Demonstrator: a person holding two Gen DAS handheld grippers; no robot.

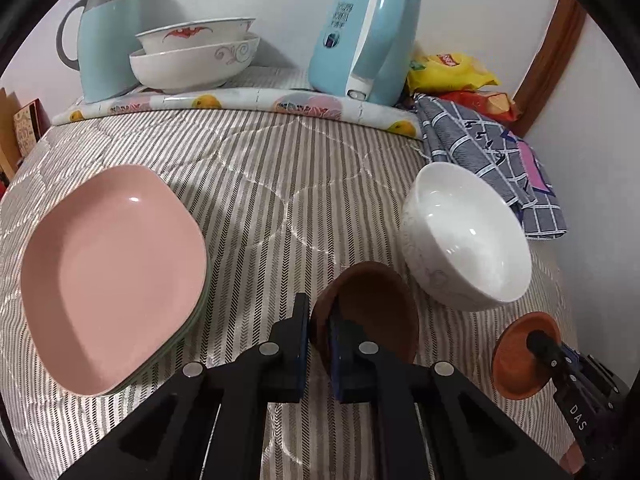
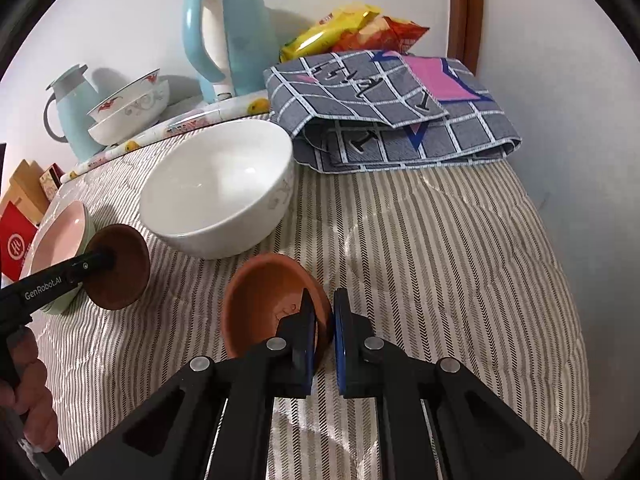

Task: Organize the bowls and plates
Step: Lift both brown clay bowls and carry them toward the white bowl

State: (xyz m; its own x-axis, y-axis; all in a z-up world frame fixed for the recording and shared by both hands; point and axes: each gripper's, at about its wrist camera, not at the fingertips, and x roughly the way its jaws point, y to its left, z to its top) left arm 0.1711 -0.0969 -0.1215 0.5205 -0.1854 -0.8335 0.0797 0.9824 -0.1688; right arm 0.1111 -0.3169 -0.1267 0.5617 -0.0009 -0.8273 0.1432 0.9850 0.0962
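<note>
Striped quilt: left gripper clamped on dark brown bowl rim, right gripper clamped on terracotta bowl rim, both near white bowl.

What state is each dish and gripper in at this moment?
left gripper: shut on dark brown bowl's rim
dark brown bowl: tilted, gripped
right gripper: shut on terracotta bowl's rim
terracotta bowl: tilted, gripped
white bowl: upright, empty
pink plate: topping a stack
</note>
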